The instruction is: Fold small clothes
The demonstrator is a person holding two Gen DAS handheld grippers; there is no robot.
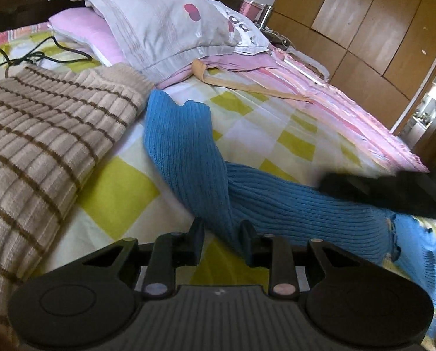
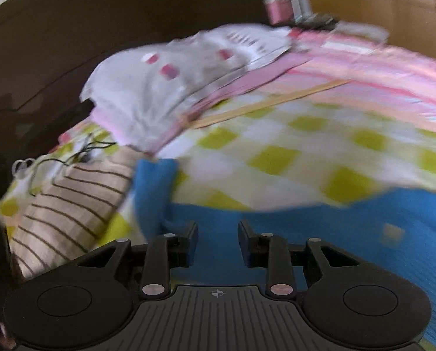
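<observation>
A blue ribbed knit garment (image 1: 188,152) lies on the checked bedsheet (image 1: 291,134), its sleeve stretching away from me. My left gripper (image 1: 222,228) is open with the jaws either side of a raised fold of the blue knit, which touches the right finger. A dark blurred shape (image 1: 393,187), apparently the other gripper, sits over the blue knit at the right. In the right wrist view, my right gripper (image 2: 218,228) is open and empty, just above the blue garment (image 2: 305,228). That view is blurred by motion.
A beige knit with brown stripes (image 1: 42,134) lies at the left, beside the blue one. Pillows (image 1: 159,23) and a black cable (image 1: 42,55) lie at the bed's head. A tan stocking (image 1: 247,86) lies on the sheet. Wooden wardrobes (image 1: 364,23) stand at the right.
</observation>
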